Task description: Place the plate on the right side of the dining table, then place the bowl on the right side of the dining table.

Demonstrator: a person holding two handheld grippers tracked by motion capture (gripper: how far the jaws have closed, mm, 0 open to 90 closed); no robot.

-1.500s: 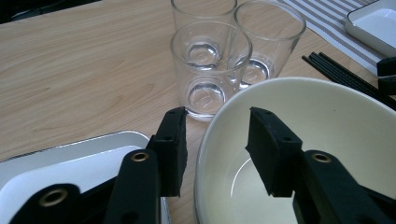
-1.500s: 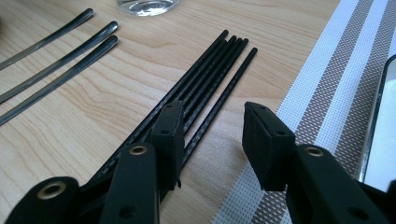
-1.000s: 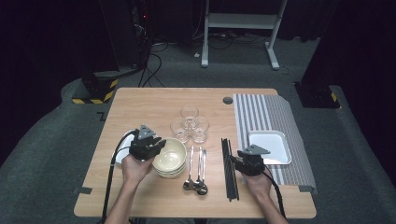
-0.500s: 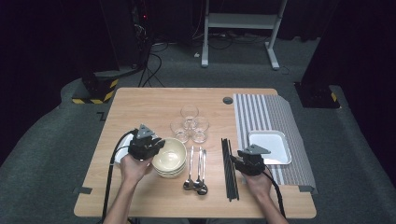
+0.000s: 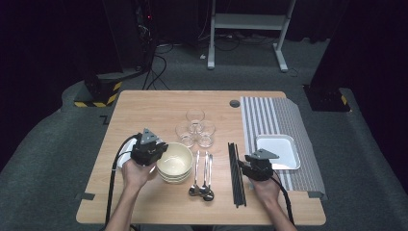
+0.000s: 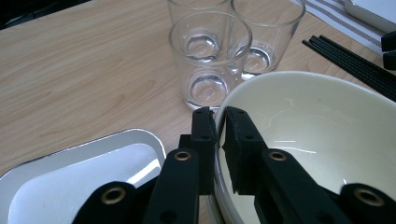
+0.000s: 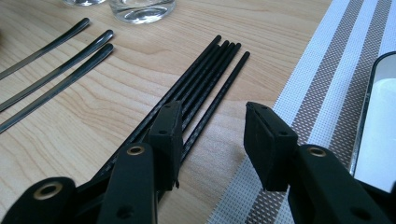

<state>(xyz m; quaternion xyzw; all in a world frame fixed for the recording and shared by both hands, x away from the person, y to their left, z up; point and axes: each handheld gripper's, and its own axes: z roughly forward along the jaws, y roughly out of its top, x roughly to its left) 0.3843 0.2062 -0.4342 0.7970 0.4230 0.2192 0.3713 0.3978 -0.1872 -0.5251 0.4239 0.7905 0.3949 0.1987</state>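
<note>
A cream bowl (image 5: 174,161) (image 6: 317,140) tops a small stack left of centre on the wooden table. My left gripper (image 5: 155,153) (image 6: 219,116) straddles its left rim, one jaw inside and one outside. The jaws have just been closing and now pinch the rim. My right gripper (image 5: 244,163) (image 7: 212,126) hovers open low over the right side of a bundle of black chopsticks (image 5: 235,173) (image 7: 205,79), with nothing between its jaws. It sits at the edge of the striped mat (image 5: 274,115) (image 7: 322,70).
Three glasses (image 5: 195,127) (image 6: 210,56) stand just behind the bowl. Three spoons (image 5: 202,173) (image 7: 56,70) lie between bowl and chopsticks. A white tray (image 5: 278,151) (image 7: 380,116) rests on the mat. Another small tray (image 6: 70,177) lies under my left gripper.
</note>
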